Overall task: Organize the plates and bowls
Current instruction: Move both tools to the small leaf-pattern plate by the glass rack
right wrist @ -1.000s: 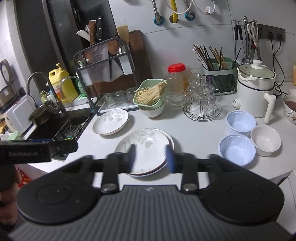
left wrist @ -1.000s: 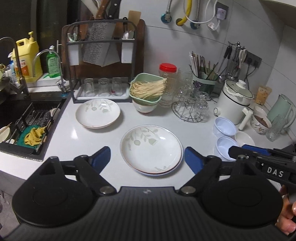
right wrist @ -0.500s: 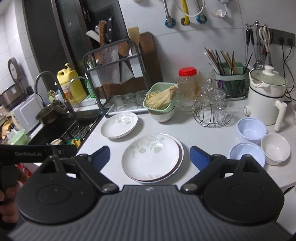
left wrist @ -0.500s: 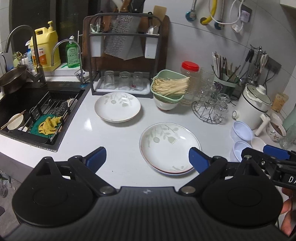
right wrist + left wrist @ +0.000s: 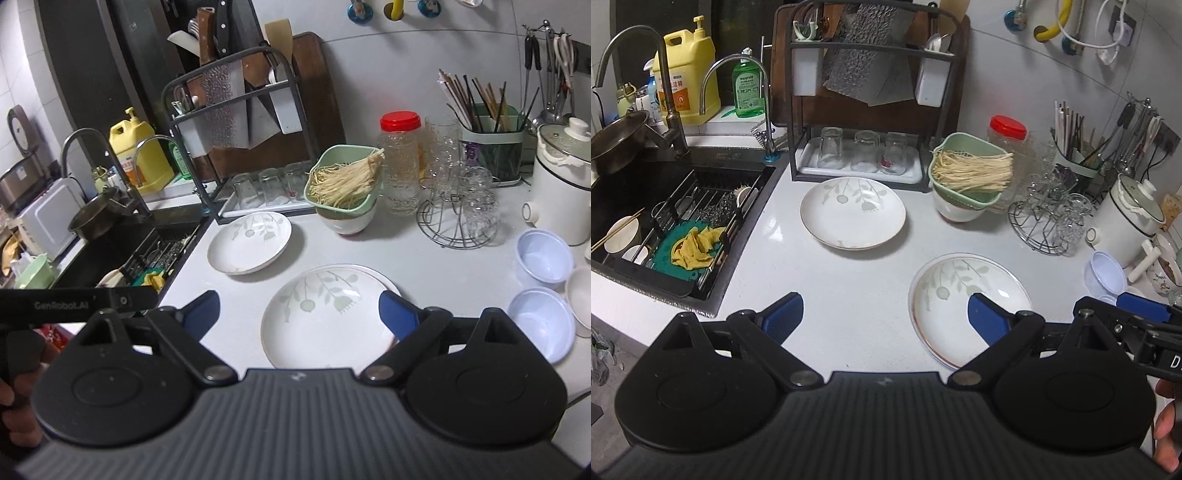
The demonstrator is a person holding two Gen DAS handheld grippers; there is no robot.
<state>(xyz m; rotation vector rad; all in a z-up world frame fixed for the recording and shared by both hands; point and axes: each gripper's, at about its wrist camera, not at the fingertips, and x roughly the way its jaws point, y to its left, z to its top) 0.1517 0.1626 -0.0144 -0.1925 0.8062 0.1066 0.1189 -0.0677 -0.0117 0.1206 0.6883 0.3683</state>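
A stack of two white leaf-patterned plates [image 5: 964, 295] [image 5: 325, 314] lies on the white counter in front. A single matching plate [image 5: 853, 214] [image 5: 249, 240] lies farther back near the glass rack. Two pale blue bowls [image 5: 545, 258] [image 5: 541, 321] and a white bowl [image 5: 580, 291] sit at the right. My left gripper [image 5: 884, 314] is open and empty, above the counter left of the stack. My right gripper [image 5: 299, 314] is open and empty, hovering over the near edge of the stack.
A sink [image 5: 665, 221] with a drain rack lies at the left. A knife and glass rack [image 5: 864, 110], a green strainer of noodles on a bowl [image 5: 967, 181], a wire glass stand [image 5: 1049, 221] and a white cooker [image 5: 1134, 218] line the back.
The right gripper opened from shut. The left gripper moved left, so the plate stack now sits to its right. Both views drew nearer to the counter.
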